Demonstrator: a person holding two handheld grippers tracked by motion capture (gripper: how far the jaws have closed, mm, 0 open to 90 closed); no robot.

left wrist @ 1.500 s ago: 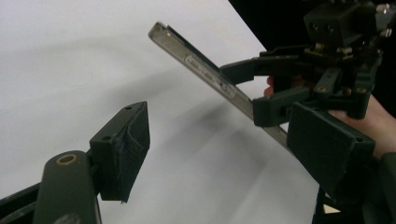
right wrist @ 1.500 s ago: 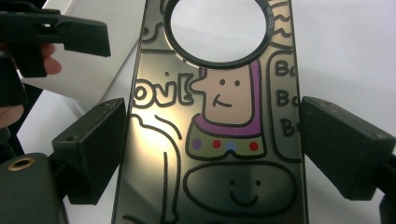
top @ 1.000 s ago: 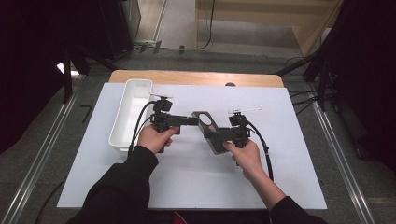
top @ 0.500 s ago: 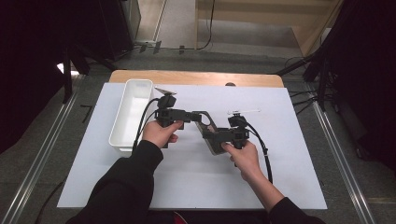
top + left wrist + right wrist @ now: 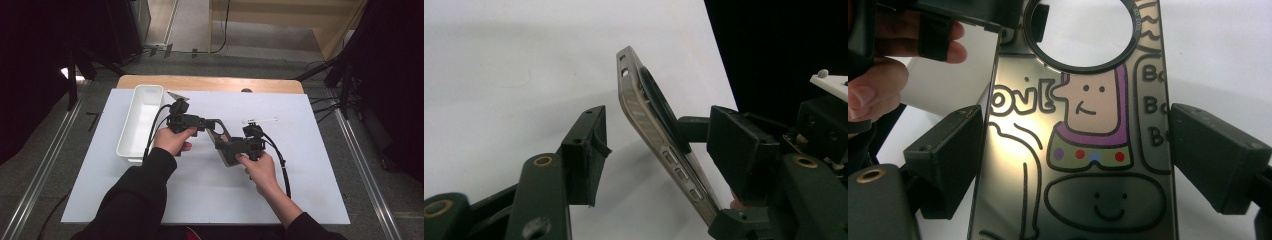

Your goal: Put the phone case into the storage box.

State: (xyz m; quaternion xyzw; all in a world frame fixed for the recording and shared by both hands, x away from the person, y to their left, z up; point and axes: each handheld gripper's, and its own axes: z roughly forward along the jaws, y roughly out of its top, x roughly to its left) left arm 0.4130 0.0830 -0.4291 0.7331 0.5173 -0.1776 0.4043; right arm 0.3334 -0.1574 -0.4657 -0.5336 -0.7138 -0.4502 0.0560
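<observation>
Phone case (image 5: pixel 223 142): held above the white table sheet (image 5: pixel 300 190), mid-table, tilted, between both grippers.
Right gripper (image 5: pixel 1075 150): clamped on the case by its long edges, cartoon back and ring (image 5: pixel 1083 30) facing its camera.
Left gripper (image 5: pixel 659 145): jaws part open, just been closing, case edge standing between them; near pad (image 5: pixel 586 150) apart from it, far pad's (image 5: pixel 739 150) contact possibly touching, hard to tell.
White bin (image 5: pixel 141 120): left of the left hand (image 5: pixel 172 140).
Small clear stick (image 5: pixel 260 120): beyond the right gripper, on the sheet.
</observation>
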